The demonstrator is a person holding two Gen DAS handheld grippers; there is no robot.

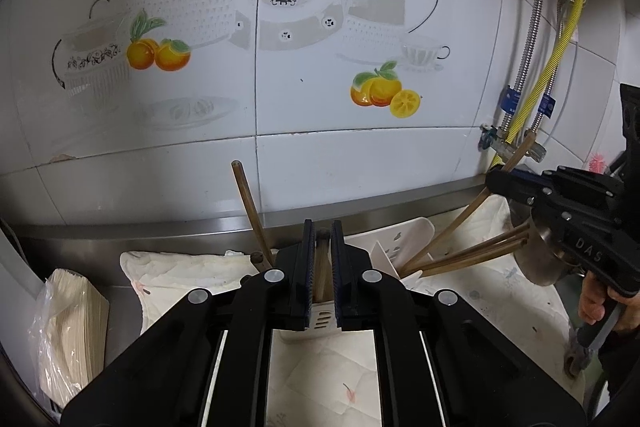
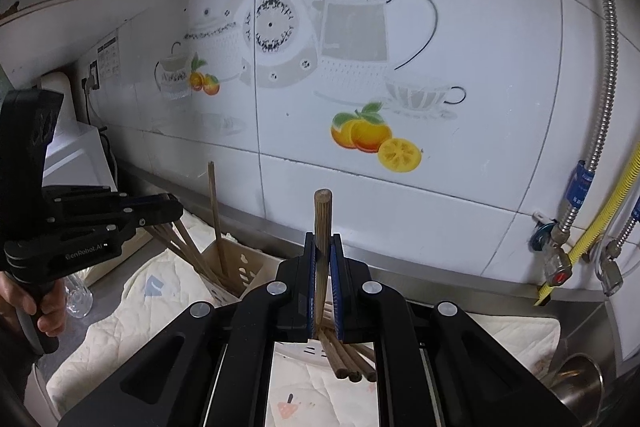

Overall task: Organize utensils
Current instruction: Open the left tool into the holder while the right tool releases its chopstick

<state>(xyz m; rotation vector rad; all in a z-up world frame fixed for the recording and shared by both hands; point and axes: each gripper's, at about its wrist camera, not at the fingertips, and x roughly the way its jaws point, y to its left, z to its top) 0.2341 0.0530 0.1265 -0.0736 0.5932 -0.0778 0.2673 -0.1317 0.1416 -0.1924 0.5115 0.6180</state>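
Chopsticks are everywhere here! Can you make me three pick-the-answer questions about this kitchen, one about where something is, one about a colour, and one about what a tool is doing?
1. Where does the white holder stand?
A. on a cloth on the counter
B. on the floor
C. inside a metal pot

2. What colour are the fruits painted on the wall tiles?
A. blue
B. orange and yellow
C. purple

3. What is the right tool doing?
A. hanging wide open with nothing in it
B. squeezing a glass bottle
C. shut on a brown chopstick

Answers:
1 A, the holder sits on the pale cloth spread over the steel counter.
2 B, the painted fruits are orange with a yellow cut slice.
3 C, the chopstick stands pinched upright between the tool's blue pads.
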